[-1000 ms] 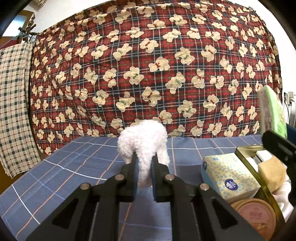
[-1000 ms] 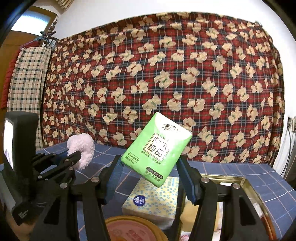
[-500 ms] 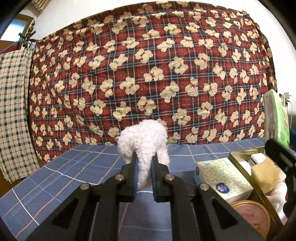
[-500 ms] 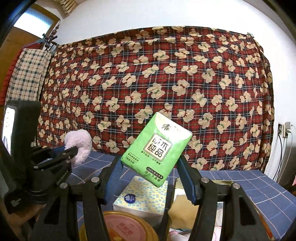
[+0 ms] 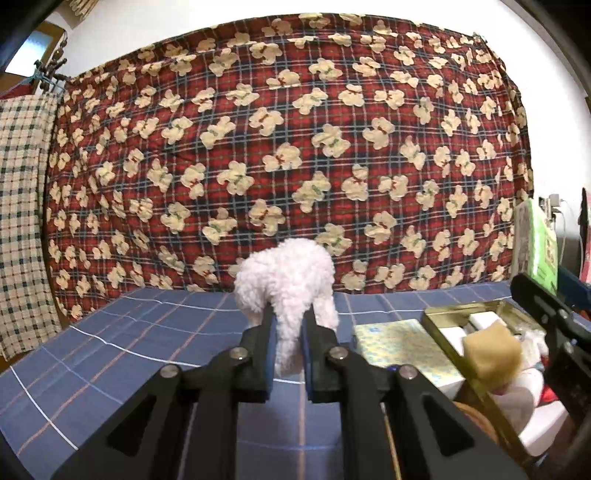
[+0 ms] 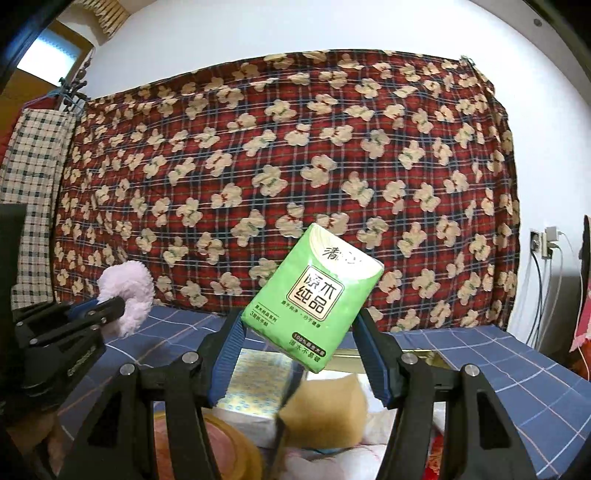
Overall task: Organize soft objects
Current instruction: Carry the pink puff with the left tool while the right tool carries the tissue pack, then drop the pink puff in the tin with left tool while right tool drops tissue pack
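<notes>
A big red plaid quilt (image 6: 291,192) printed with cream teddy bears hangs across the white wall (image 6: 295,26) and fills most of the background, with a cream-and-dark checked cloth (image 5: 20,221) hanging just left of it. Below lies a blue cloth (image 5: 129,332) crossed by thin white and orange lines (whatever it covers is hidden), and at far right a charger (image 6: 550,236) sits in a wall socket, its cables trailing down.

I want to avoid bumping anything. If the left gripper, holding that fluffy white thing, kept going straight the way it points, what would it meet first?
Probably the hanging red plaid quilt beyond the blue checked bedsheet. The left gripper points almost level, and nothing else shows ahead of the fluffy white toy. Depth is unclear.
</notes>
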`<state>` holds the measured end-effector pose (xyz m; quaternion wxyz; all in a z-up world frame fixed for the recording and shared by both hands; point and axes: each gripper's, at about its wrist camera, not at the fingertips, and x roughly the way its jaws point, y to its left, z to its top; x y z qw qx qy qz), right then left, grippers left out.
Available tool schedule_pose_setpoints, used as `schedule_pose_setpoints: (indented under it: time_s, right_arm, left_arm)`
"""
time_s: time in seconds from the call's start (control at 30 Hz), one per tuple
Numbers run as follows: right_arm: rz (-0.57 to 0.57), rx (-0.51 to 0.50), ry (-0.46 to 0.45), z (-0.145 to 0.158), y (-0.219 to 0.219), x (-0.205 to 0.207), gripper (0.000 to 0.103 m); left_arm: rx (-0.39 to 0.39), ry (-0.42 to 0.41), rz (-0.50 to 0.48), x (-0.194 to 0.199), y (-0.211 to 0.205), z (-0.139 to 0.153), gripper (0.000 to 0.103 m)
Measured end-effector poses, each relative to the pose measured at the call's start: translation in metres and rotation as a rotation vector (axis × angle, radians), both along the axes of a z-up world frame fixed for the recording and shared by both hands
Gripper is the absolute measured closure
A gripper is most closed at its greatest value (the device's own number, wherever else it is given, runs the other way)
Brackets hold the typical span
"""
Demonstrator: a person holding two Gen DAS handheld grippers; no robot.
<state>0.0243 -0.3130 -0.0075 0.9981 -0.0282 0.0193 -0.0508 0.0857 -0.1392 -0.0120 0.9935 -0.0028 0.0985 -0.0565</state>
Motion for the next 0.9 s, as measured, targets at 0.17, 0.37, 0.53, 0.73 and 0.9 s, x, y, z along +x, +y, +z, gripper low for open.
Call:
schedule_pose_setpoints:
  time_s: [0.17,0.37,0.53,0.73,0.9]
  right_arm:
    - [-0.03,0.039,-0.008,0.0,-0.016,-0.003,0.041]
    - [-0.062,0.051,-0.008,0.0,-0.025,-0.004,0.041]
    - [-0.075,0.06,0.002,0.0,-0.032,-0.004,0.041]
    - [-0.08,0.037,0.006,0.0,-0.035,-0.005,0.041]
    - [-0.09,0.051,0.032,0.0,-0.049,-0.006,0.041]
  left_arm:
    - [-0.017,0.009,-0.023,-0.006,-0.008,-0.001,0.093]
    - [-0.019,0.023,-0.073,-0.012,-0.022,0.004,0.093]
    - [-0.012,0.054,-0.113,-0.013,-0.036,0.009,0.093]
    - [0.001,0.081,-0.147,-0.011,-0.051,0.014,0.093]
    - [0.009,0.104,-0.176,-0.01,-0.064,0.016,0.093]
